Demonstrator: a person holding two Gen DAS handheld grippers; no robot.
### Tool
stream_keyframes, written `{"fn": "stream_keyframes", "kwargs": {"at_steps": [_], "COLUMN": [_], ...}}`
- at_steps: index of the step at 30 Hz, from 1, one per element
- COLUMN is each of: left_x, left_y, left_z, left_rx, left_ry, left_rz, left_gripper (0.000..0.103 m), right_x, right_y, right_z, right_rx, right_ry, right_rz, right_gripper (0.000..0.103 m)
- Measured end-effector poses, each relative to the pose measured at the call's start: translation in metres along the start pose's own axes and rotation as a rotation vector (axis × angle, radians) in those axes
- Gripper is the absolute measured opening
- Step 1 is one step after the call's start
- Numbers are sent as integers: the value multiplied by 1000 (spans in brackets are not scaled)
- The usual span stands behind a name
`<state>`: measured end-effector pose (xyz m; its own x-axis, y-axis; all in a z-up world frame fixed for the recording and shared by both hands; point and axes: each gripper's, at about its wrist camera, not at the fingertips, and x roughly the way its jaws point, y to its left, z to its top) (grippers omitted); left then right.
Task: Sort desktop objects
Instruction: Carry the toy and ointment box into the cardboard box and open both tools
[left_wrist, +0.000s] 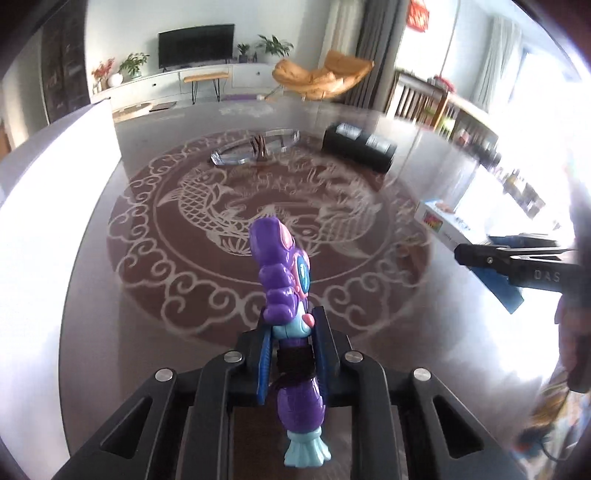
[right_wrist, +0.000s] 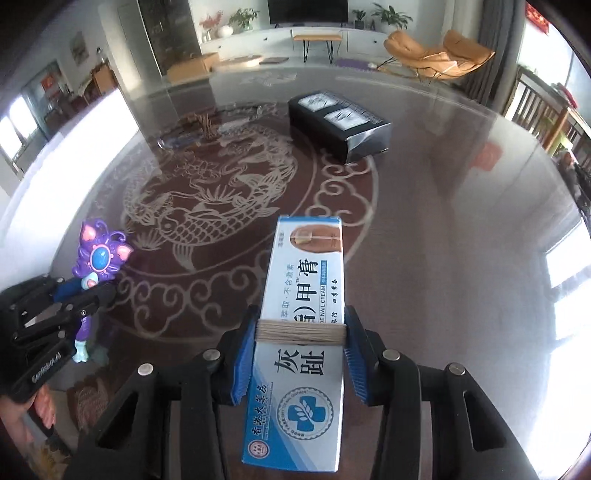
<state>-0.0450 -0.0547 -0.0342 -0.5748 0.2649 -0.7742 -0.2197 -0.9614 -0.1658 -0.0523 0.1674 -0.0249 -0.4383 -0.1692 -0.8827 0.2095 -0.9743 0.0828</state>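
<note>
My left gripper (left_wrist: 293, 332) is shut on a purple and blue toy wand (left_wrist: 282, 280), held above the glass table; its flower head points forward. It also shows in the right wrist view (right_wrist: 96, 258), in the left gripper (right_wrist: 86, 295). My right gripper (right_wrist: 300, 328) is shut on a white and blue nail cream box (right_wrist: 303, 295) with a string band around its middle. The box (left_wrist: 443, 218) and the right gripper (left_wrist: 480, 254) show at the right of the left wrist view.
A black package (right_wrist: 338, 123) with white labels lies at the far side of the round glass table (right_wrist: 461, 206). A clear glass tray (left_wrist: 255, 147) with brown sticks sits far centre. The table has a fish and dragon pattern beneath.
</note>
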Motion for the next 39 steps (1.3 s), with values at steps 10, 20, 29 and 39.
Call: {"fn": "stream_keyframes", "kwargs": {"at_steps": [10, 20, 29, 39], "left_x": [-169, -231, -201, -200], "left_y": [88, 263, 301, 163], "left_z": [7, -34, -74, -32], "left_rx": [-194, -397, -466, -259], "left_ry": [-251, -173, -47, -257], "left_rz": [-33, 301, 483, 523], "left_gripper": [19, 19, 82, 103], "right_x": [-105, -95, -32, -68], "right_y": [98, 328, 382, 216], "right_z": [48, 65, 22, -11], "right_rx": [-122, -294, -405, -354], "right_ry": [-167, -165, -48, -386], "right_rz": [217, 619, 600, 324], "right_gripper": [44, 44, 67, 103]}}
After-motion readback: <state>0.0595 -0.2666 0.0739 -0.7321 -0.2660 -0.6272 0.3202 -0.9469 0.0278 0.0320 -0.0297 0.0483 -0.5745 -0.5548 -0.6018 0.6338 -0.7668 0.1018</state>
